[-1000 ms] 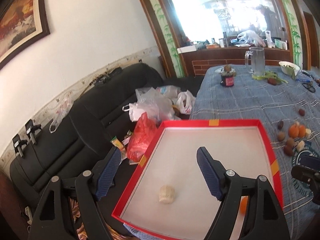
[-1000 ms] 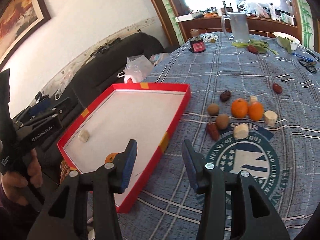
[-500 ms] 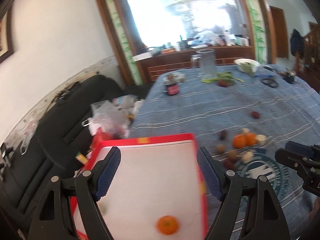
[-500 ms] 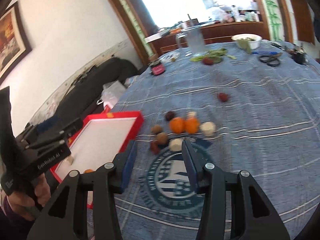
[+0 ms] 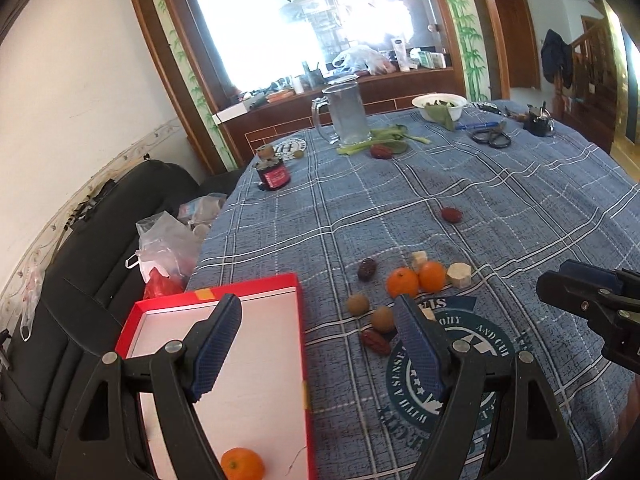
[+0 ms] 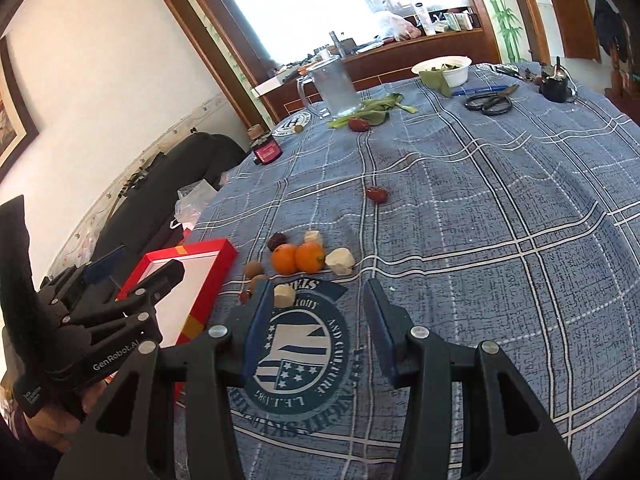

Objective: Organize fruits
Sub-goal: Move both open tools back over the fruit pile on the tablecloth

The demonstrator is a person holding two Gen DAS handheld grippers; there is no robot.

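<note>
Left gripper [image 5: 320, 344]: jaws are seen spread wide, nothing held; it is poised over the right edge of the red tray and the cloth beside it.
Right gripper [image 6: 316, 328]: jaws are set wide apart, empty; it is held above the round printed emblem [image 6: 298, 360] on the tablecloth.
Red tray [image 5: 208, 294]: placed at the table's left edge, white inside; one orange [image 5: 242, 463] is seen lying in its near end.
Loose fruit cluster: two oranges [image 5: 416, 280] are found touching each other on the cloth, right of the tray and well clear of it.
Brown fruits [image 5: 370, 312]: two round ones are noted just in front of the oranges, close to the emblem's rim.
Dark dates: one [image 5: 367, 269] is seen left of the oranges, another [image 5: 376, 342] near the left gripper's right finger.
Pale chunks [image 6: 340, 262]: one is set just right of the oranges, one [image 6: 285, 295] beside the right gripper's left finger.
Lone red fruit [image 6: 376, 194]: left apart, farther up the cloth.
Far end of table: a glass mug [image 5: 346, 114], a white bowl [image 5: 440, 106], scissors [image 5: 492, 138] and a small red jar [image 5: 274, 174] are spotted.
Tablecloth [image 6: 500, 208]: blue plaid, spread over the whole table.
</note>
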